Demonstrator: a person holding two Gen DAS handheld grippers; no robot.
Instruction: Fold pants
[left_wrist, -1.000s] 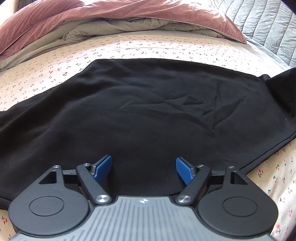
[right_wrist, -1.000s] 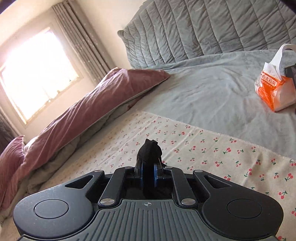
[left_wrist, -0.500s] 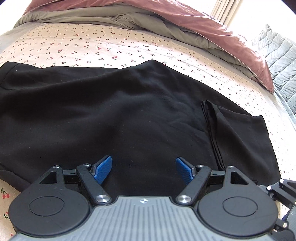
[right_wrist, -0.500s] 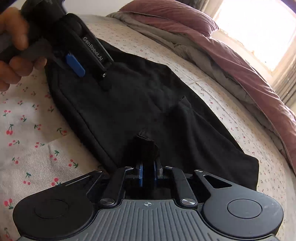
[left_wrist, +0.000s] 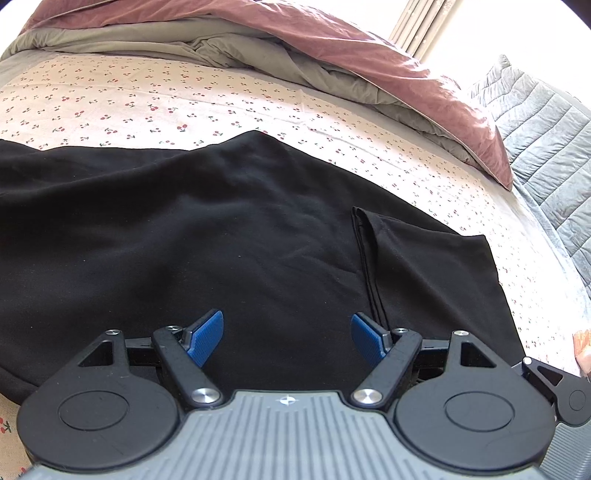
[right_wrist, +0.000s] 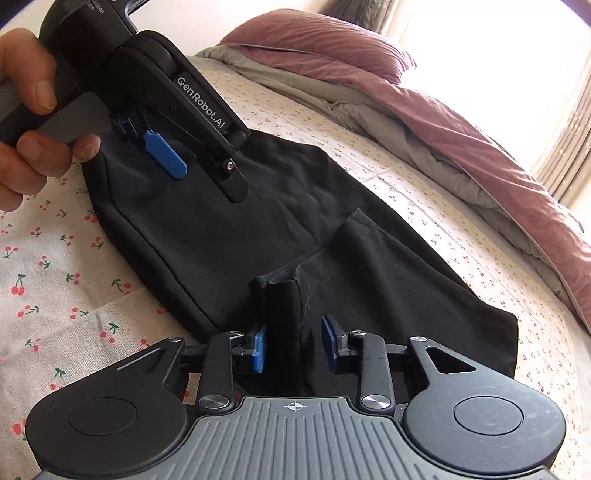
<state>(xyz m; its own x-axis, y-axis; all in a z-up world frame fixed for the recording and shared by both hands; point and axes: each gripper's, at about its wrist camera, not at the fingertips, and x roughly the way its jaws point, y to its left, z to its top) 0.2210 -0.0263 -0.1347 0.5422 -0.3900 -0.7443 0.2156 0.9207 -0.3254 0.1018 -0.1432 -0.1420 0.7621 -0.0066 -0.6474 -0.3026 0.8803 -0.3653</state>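
One black pants (left_wrist: 221, 240); left tool (left_wrist: 287, 338) wide, right tool (right_wrist: 294, 343) opening, apparently off the fabric.

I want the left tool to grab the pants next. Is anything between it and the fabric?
Nothing visible. The left tool hangs open right over the black pants, with bare fabric under its fingers. The right tool is opening, a fold of the pants between its pads, off to the side.
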